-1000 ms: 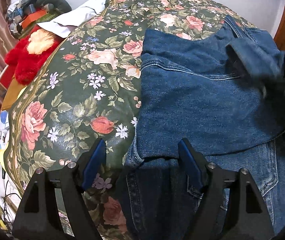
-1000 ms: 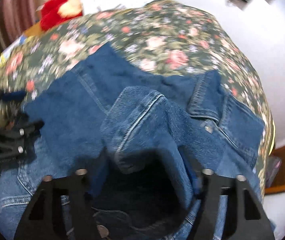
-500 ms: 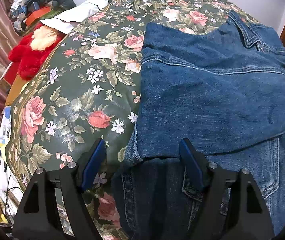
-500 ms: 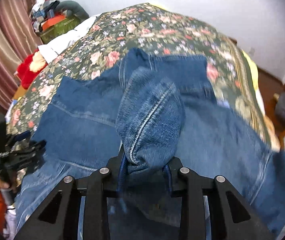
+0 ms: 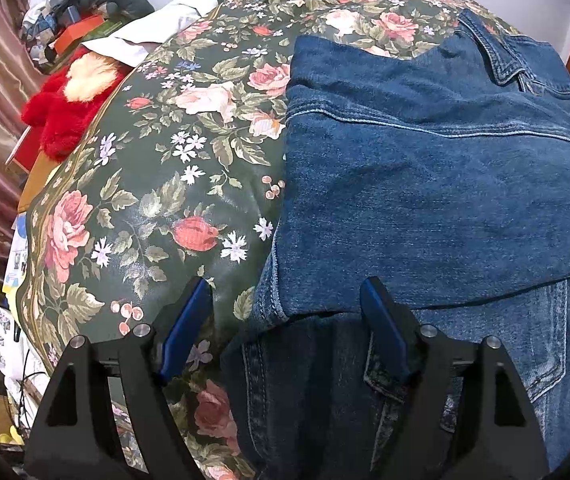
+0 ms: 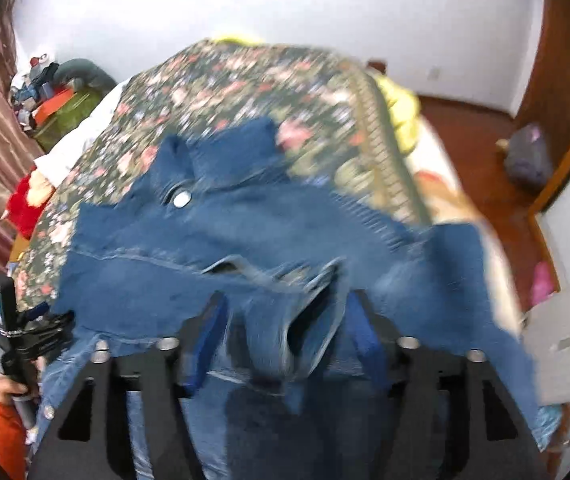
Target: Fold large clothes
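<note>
A blue denim jacket [image 5: 425, 184] lies on a floral bedspread [image 5: 157, 184], one sleeve folded across its body. My left gripper [image 5: 285, 316] is open and empty, hovering over the jacket's lower left edge. In the right wrist view the jacket [image 6: 225, 240] is blurred by motion. My right gripper [image 6: 285, 328] has its jaws apart, with a bunched cuff of the sleeve [image 6: 305, 320] lying loose between them. The left gripper also shows in the right wrist view [image 6: 25, 336], held at the jacket's left edge.
A red plush toy [image 5: 65, 104] and a white cloth [image 5: 165, 28] lie at the bed's far left. Clutter is piled beyond [image 5: 69, 16]. Yellow fabric [image 6: 401, 108], a wooden floor and a dark bag [image 6: 529, 156] are to the right.
The right gripper pulled the sleeve cuff to the right and back, then opened its jaws around it. The left gripper stayed open and hardly moved.
</note>
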Demonstrator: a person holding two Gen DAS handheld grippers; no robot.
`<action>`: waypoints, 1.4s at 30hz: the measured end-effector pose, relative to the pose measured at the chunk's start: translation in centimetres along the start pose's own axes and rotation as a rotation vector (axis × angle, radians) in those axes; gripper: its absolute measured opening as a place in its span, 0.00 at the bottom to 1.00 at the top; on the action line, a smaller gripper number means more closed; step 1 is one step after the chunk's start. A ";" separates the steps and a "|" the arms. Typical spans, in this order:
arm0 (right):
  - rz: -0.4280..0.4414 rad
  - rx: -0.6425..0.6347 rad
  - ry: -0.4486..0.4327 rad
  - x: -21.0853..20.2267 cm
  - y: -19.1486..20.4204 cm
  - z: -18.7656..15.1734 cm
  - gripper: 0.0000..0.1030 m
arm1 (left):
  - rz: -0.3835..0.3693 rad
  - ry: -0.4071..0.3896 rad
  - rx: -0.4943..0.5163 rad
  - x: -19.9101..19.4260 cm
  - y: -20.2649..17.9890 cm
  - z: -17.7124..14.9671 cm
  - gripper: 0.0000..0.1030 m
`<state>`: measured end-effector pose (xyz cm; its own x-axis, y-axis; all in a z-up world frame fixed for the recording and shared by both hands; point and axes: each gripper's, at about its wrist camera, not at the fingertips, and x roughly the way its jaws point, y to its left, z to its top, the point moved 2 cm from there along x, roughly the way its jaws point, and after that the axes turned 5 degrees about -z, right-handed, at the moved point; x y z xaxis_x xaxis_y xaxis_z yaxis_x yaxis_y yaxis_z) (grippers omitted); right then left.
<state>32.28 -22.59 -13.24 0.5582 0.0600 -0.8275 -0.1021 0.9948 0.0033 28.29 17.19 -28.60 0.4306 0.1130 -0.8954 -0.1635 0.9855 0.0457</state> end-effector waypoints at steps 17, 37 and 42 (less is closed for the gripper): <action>0.023 -0.161 0.196 7.6 4.7 -2.3 0.93 | -0.113 -0.049 0.056 -5.3 -4.8 2.8 0.73; -0.094 0.295 -0.081 -9.5 -14.2 -5.7 0.94 | -0.327 -0.168 0.238 -11.6 -17.6 8.1 0.75; -0.102 0.511 0.021 -8.2 -20.2 -11.5 0.95 | -0.335 -0.116 0.297 -9.9 -21.0 7.5 0.75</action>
<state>20.28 -44.08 -13.03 0.5275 -0.0358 -0.8488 0.3695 0.9093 0.1913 34.12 -3.62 -17.39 0.5155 -0.2214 -0.8278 0.2560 0.9617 -0.0978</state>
